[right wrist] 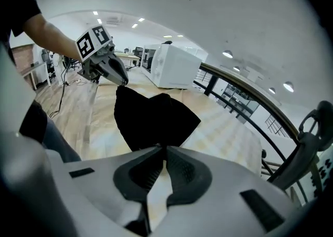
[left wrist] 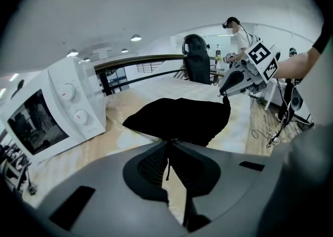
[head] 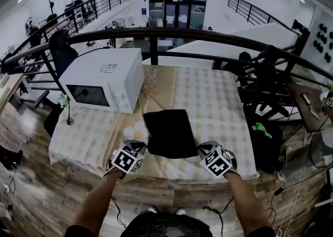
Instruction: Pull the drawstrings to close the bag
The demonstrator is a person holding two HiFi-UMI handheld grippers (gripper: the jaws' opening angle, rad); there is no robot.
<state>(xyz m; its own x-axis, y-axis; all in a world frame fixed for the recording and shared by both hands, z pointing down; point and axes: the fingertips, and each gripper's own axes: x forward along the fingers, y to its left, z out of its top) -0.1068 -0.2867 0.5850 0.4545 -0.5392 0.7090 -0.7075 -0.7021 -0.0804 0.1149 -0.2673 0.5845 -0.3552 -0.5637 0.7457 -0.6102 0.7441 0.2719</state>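
Table (head: 208, 95) | left hand-held gripper (left wrist: 169, 143): clamps bag (head: 169, 133) | right hand-held gripper (right wrist: 164, 149): clamps bag

Evenly bright under ceiling lights (right wrist: 227, 53), fisheye-warped edges.

Left gripper (head: 144, 147) and right gripper (head: 201, 150) are both light grey plastic shells with dark ribbed pads (left wrist: 151, 165), each carrying a black-and-white marker cube (head: 127, 159). Person's wearing dark short sleeves (head: 79, 229).
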